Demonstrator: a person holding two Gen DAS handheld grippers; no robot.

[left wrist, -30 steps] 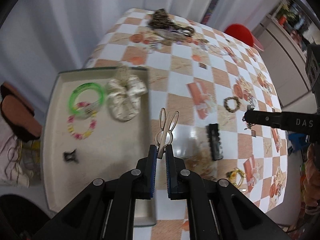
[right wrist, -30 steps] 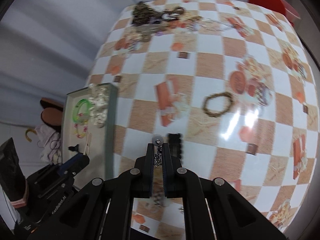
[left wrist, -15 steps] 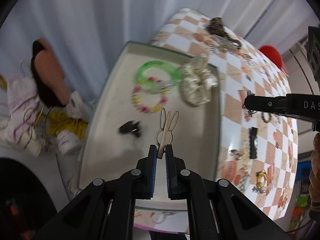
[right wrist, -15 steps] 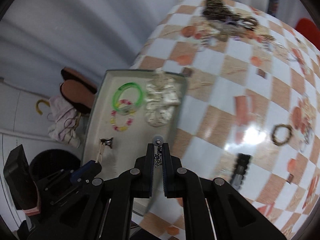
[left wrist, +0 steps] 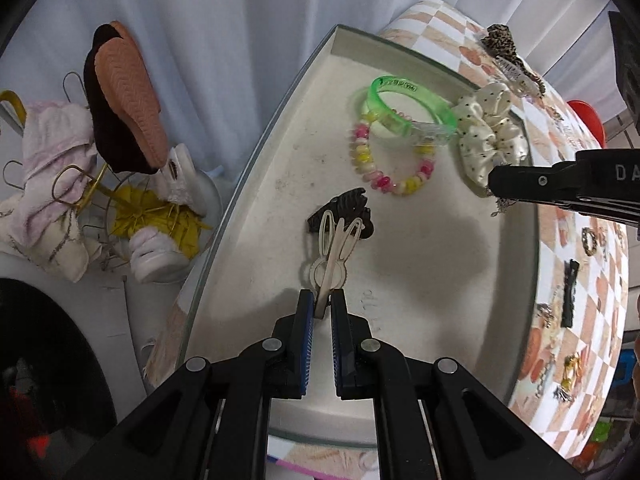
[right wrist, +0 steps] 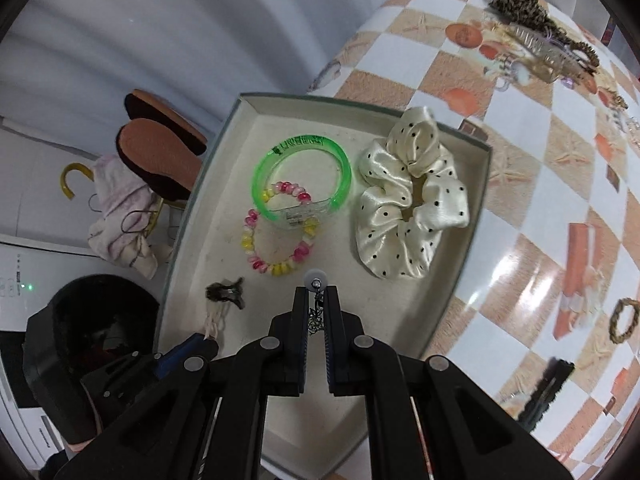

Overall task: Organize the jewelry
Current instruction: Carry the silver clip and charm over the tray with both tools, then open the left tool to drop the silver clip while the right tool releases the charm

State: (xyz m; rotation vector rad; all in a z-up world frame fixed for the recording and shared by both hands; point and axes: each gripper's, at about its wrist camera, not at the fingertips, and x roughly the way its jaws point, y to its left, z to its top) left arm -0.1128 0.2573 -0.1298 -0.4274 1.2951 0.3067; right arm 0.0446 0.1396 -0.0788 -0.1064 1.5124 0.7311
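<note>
My left gripper (left wrist: pixel 322 304) is shut on a cream rabbit-shaped hair clip (left wrist: pixel 334 248) held low over the grey tray (left wrist: pixel 280 152), beside a small black claw clip (left wrist: pixel 348 204). My right gripper (right wrist: pixel 316 300) is shut on a small dangling metal earring (right wrist: pixel 315 318) above the tray (right wrist: pixel 460 248). The tray holds a green bangle (right wrist: pixel 304 176), a pink-and-yellow bead bracelet (right wrist: pixel 280 240), a cream polka-dot scrunchie (right wrist: pixel 408 200) and the black claw clip (right wrist: pixel 224 294). The right gripper also shows in the left wrist view (left wrist: pixel 504 186), near the scrunchie (left wrist: pixel 488 136).
The checkered table (right wrist: pixel 540 184) carries a pile of jewelry at the far end (right wrist: pixel 536 36), a brown braided ring (right wrist: pixel 624 320) and a black hair clip (right wrist: pixel 548 384). Slippers (left wrist: pixel 124 96) and cloths (left wrist: pixel 48 160) lie on the floor left of the tray.
Both grippers moved left from over the table to above the tray, each still holding its item. The left gripper lowered the rabbit clip close to the black claw clip.
</note>
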